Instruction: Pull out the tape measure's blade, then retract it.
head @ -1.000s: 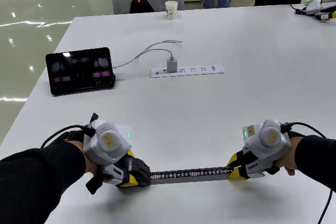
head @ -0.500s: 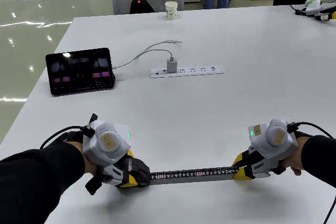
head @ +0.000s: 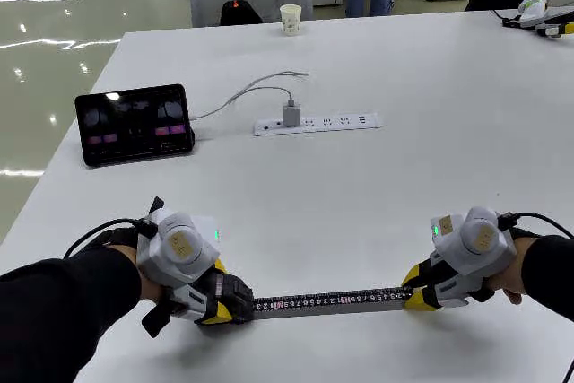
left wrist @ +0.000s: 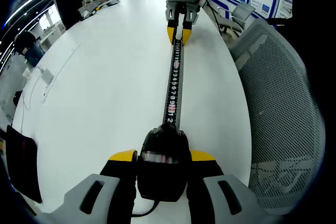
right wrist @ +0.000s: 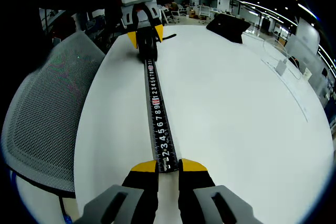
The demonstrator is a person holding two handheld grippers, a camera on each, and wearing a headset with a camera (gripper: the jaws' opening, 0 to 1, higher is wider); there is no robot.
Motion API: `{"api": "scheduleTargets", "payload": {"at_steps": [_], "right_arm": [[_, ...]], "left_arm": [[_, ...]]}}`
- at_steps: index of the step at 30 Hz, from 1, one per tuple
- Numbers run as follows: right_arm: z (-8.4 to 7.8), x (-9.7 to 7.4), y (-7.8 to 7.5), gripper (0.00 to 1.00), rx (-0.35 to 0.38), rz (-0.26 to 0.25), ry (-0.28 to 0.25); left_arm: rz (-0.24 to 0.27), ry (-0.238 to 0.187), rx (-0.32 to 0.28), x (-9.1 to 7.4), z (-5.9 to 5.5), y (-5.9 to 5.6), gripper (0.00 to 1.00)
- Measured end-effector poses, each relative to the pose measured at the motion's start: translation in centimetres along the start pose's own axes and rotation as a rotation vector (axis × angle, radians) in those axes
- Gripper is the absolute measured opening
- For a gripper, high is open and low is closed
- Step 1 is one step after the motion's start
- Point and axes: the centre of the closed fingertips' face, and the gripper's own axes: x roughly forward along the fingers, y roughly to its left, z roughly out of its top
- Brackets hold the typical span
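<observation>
While the blade [head: 332,300] is pulled out in a straight line across the bottom of the head view, each end of it is held. Left gripper [head: 220,304] is at the lower left, with its jaws clamped on the two sides of the black tape measure case [head: 235,296]. In the left gripper view the yellow tips press right up against that case, bottom centre of the frame. Right gripper [head: 414,289] is at the lower right, well apart from the left one. Its jaws are pinched together on the free end of the blade, and in the right gripper view the yellow tips sit on either side of that end.

The blade itself is black with white numbers and a couple of red marks. It runs low along the white table [head: 430,87] near its front edge, though it's hard to tell if it's actually touching the surface.

Further up the table, at the left of the frame, there's a tablet [head: 134,123] with its screen lit. A white power strip [head: 314,122] lies near the middle with a charger [head: 291,115] plugged into it. A paper cup [head: 290,17] stands at the far edge. A grey mesh chair [left wrist: 278,103] shows at the right of the left gripper view.
</observation>
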Motion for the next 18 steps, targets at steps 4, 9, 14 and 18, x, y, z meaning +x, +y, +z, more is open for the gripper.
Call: {"api": "scheduleTargets", "payload": {"at_steps": [4,9,14,18], "right_arm": [[0.07,0.08,0.02,0.11,-0.014,0.0,0.018],[0.1,0.15,-0.08,0.11,-0.018,0.009,0.035],[0.14,0.16,-0.05,0.12,-0.031,0.01,0.05],[0.15,0.23,0.04,0.12,-0.066,0.0,0.065]], "left_arm": [[-0.01,-0.006,0.004,-0.04,0.03,0.05,0.31],[0.003,-0.022,0.006,0.06,0.22,0.13,0.31],[0.009,-0.017,0.013,0.02,0.13,0.2,0.31],[0.011,-0.018,0.023,0.09,0.18,0.24,0.31]]}}
